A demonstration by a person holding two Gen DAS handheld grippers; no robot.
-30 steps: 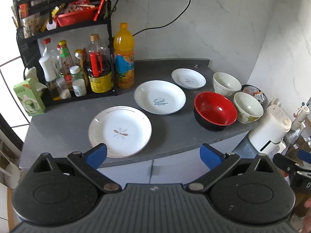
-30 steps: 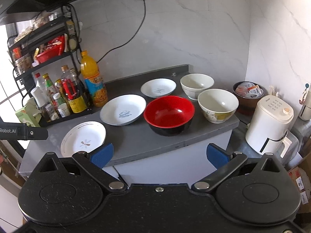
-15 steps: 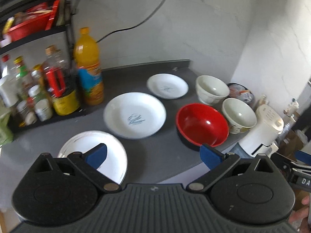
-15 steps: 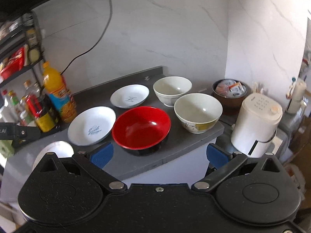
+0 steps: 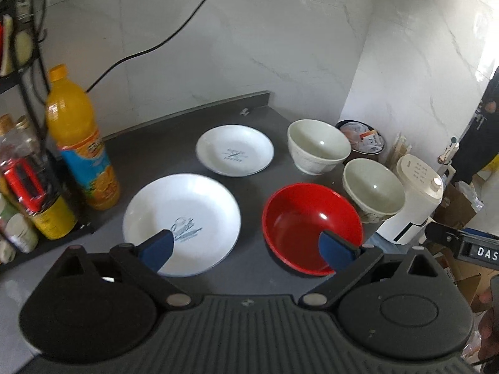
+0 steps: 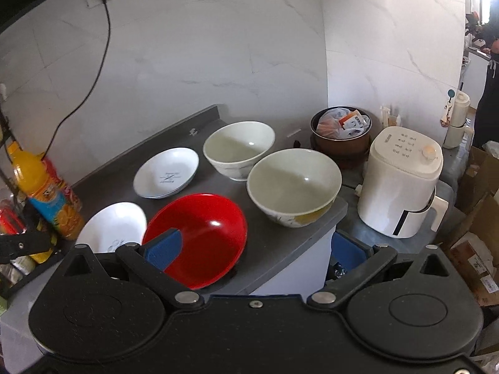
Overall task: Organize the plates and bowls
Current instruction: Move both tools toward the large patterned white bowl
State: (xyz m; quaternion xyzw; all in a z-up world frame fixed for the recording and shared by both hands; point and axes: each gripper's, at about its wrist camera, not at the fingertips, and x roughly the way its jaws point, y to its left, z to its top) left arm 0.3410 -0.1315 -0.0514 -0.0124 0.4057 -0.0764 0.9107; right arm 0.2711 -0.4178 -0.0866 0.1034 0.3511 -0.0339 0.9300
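On the grey counter (image 5: 156,155) lie a large white plate (image 5: 187,215) and a smaller white plate (image 5: 234,150). Beside them stand a red bowl (image 5: 307,221) and two cream bowls, one at the back (image 5: 318,146) and one nearer the edge (image 5: 372,187). My left gripper (image 5: 246,247) hangs open above the gap between the large plate and the red bowl, holding nothing. In the right wrist view the red bowl (image 6: 199,233), the near cream bowl (image 6: 293,184) and the back cream bowl (image 6: 238,146) show. My right gripper (image 6: 257,251) is open over the counter's front edge.
An orange juice bottle (image 5: 79,143) and a rack of bottles (image 5: 21,187) stand at the left. A white appliance (image 6: 402,180) and a brown pot holding packets (image 6: 343,131) sit to the right of the counter. Cardboard boxes (image 6: 477,243) lie lower right.
Both grippers swung right and moved closer to the counter. The flower plate at the left left both views; the bowls now sit nearer the centre. Both stayed open.
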